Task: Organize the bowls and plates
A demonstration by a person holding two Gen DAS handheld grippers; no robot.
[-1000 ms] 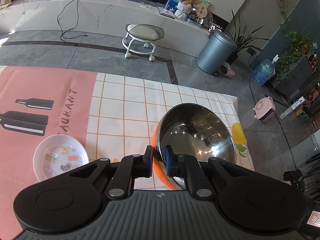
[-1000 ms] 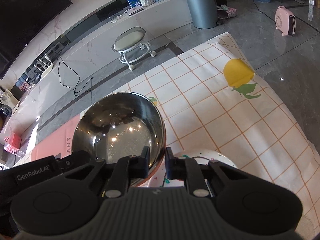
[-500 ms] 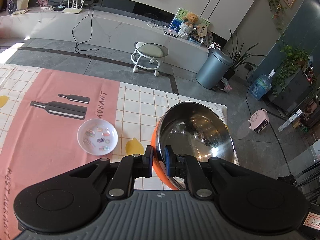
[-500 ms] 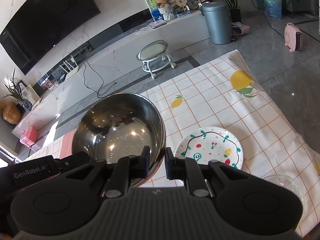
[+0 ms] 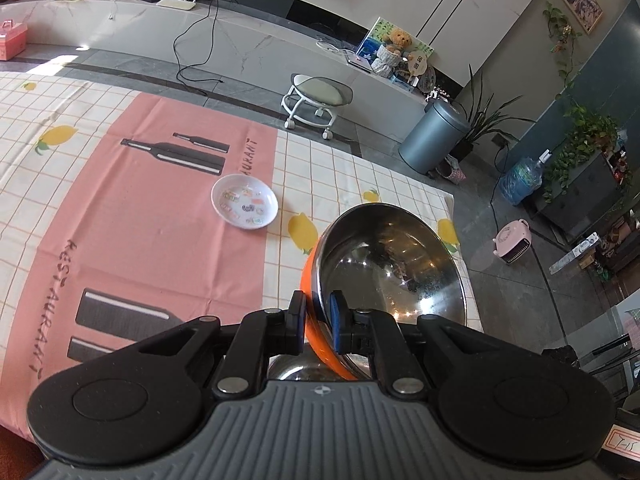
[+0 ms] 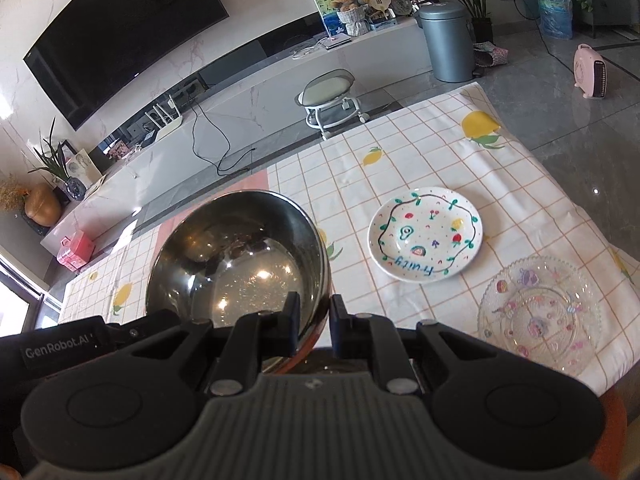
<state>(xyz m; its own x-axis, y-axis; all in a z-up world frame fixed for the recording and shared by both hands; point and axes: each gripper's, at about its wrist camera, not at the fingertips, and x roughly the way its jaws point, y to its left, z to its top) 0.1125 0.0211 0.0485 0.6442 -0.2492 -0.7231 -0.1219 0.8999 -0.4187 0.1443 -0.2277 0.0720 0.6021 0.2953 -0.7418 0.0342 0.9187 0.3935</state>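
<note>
My left gripper [image 5: 318, 314] is shut on the rim of a steel bowl with an orange outside [image 5: 394, 264], held high above the table and tilted. My right gripper [image 6: 314, 318] is shut on the rim of a second steel bowl [image 6: 240, 264], also held above the table. A small white plate with stickers [image 5: 245, 200] lies on the pink part of the cloth. A white painted plate [image 6: 425, 240] and a clear glass plate [image 6: 538, 316] lie on the checked cloth to the right of the right gripper.
The table carries a checked lemon cloth [image 6: 400, 168] with a pink restaurant panel [image 5: 152, 208]. Its far edge drops to a grey floor with a wheeled stool [image 5: 316, 98], a bin [image 5: 434, 136] and a pink heater [image 6: 590, 70].
Both grippers have risen well above the table with their bowls. More of the cloth and the plates on it have come into view.
</note>
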